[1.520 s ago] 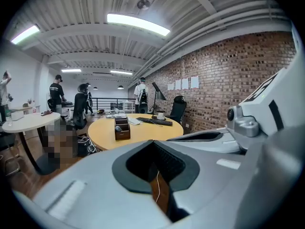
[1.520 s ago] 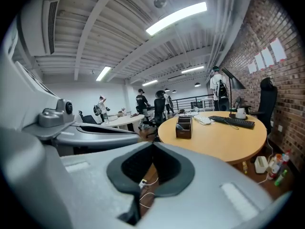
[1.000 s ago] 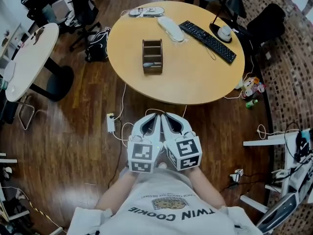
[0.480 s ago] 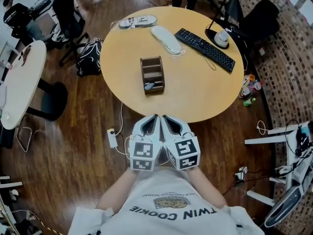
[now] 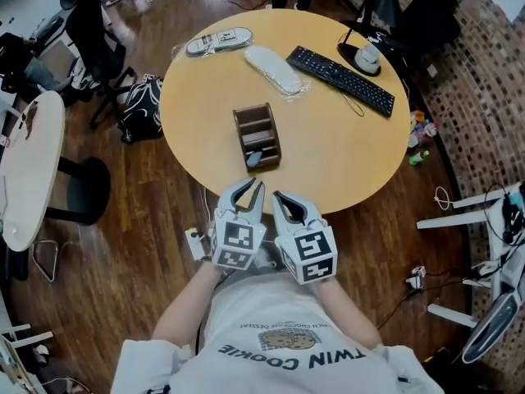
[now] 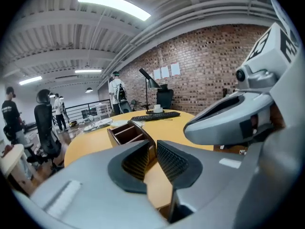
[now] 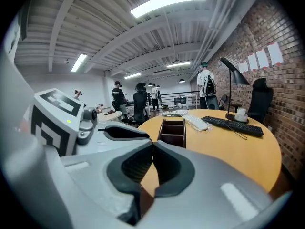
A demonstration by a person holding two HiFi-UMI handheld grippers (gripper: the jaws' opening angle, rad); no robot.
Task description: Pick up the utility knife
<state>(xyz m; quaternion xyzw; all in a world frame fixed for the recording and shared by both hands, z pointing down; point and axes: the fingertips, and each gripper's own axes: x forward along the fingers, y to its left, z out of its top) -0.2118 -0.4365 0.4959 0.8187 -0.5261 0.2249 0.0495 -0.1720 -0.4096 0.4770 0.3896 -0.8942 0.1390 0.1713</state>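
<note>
A brown wooden organiser (image 5: 256,136) stands on the round yellow table (image 5: 344,154), near its front edge. A small grey-blue thing, probably the utility knife (image 5: 254,159), lies in the organiser's nearest compartment. My left gripper (image 5: 249,187) hovers at the table's edge just short of the organiser; its jaws are opening and nothing is between them. My right gripper (image 5: 283,197) is beside it, shut and empty. The left gripper view shows the organiser (image 6: 126,133) beyond the parted left gripper (image 6: 152,159). In the right gripper view the organiser (image 7: 174,128) stands past the right gripper (image 7: 152,147).
A black keyboard (image 5: 340,76), a white wrapped object (image 5: 273,68), a flat package (image 5: 217,41) and a lamp base with a white cup (image 5: 369,58) sit on the table's far half. A power strip (image 5: 194,243) with cables lies on the floor. A white table (image 5: 29,171) stands to the left.
Both grippers have moved forward to the table's near edge and the table has come closer. The left gripper's jaws, shut before, have parted and it has rolled a little.
</note>
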